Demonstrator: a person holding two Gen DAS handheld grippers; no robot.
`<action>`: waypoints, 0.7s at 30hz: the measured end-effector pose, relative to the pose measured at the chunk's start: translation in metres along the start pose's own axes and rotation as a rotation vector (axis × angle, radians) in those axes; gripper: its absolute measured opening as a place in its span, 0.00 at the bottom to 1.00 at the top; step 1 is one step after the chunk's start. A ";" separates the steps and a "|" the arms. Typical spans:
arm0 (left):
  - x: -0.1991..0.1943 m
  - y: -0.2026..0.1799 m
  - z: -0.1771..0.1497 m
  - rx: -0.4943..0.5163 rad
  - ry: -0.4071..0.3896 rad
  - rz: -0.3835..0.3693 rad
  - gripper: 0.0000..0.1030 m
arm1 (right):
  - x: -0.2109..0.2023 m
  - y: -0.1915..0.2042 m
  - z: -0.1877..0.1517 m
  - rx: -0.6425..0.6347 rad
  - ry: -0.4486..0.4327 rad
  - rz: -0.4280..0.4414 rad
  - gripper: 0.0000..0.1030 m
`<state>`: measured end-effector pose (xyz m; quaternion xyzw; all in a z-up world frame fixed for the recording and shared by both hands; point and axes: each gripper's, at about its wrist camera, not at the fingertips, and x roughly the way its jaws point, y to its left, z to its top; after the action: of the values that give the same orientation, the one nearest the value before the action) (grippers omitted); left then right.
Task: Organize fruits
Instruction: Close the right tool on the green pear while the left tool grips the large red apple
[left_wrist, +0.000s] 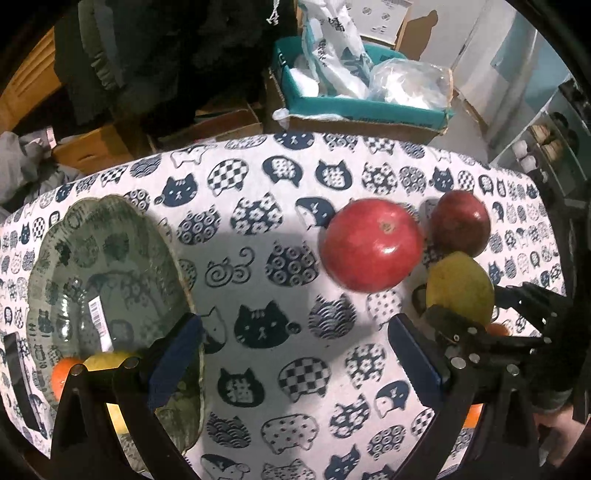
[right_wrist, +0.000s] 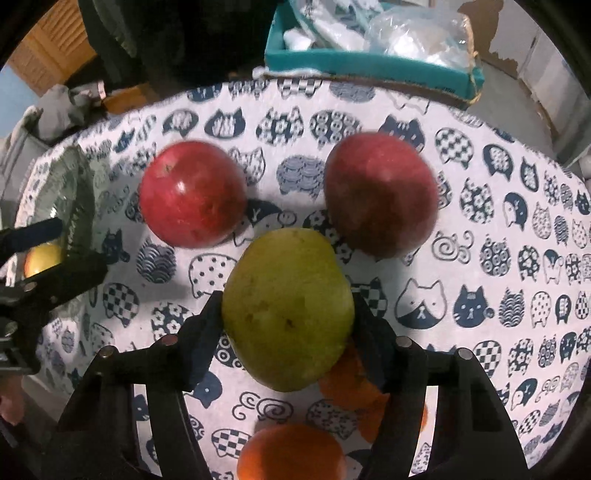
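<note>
Apples (right_wrist: 193, 194): two; pear (right_wrist: 288, 310): one.

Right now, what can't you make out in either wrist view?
- Fruit in the scalloped green glass plate: left wrist view, left tongs cover most of the yellow and orange pieces.
- Oranges under the yellow-green pear: right wrist view, pear and right tongs hide how many.
- Darker red apple: blurred, stem unreadable.

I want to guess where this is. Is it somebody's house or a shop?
Most likely somebody's home. The fruit sits on a cat-print tablecloth beside a glass plate, and behind the table there is everyday clutter: a teal cardboard box stuffed with plastic bags, and a dark coat.
</note>
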<state>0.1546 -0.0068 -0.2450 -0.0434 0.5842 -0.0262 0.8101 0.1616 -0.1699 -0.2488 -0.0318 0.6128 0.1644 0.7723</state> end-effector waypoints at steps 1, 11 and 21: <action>0.000 -0.002 0.002 -0.001 -0.003 -0.007 0.99 | -0.005 -0.002 0.000 0.003 -0.015 -0.005 0.64; 0.008 -0.025 0.023 0.028 -0.021 -0.018 0.99 | -0.034 -0.037 -0.007 0.082 -0.080 -0.029 0.64; 0.030 -0.043 0.036 0.019 0.004 -0.037 0.99 | -0.037 -0.077 -0.012 0.164 -0.097 -0.065 0.64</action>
<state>0.1982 -0.0511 -0.2573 -0.0466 0.5845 -0.0466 0.8087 0.1654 -0.2536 -0.2285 0.0196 0.5849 0.0897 0.8059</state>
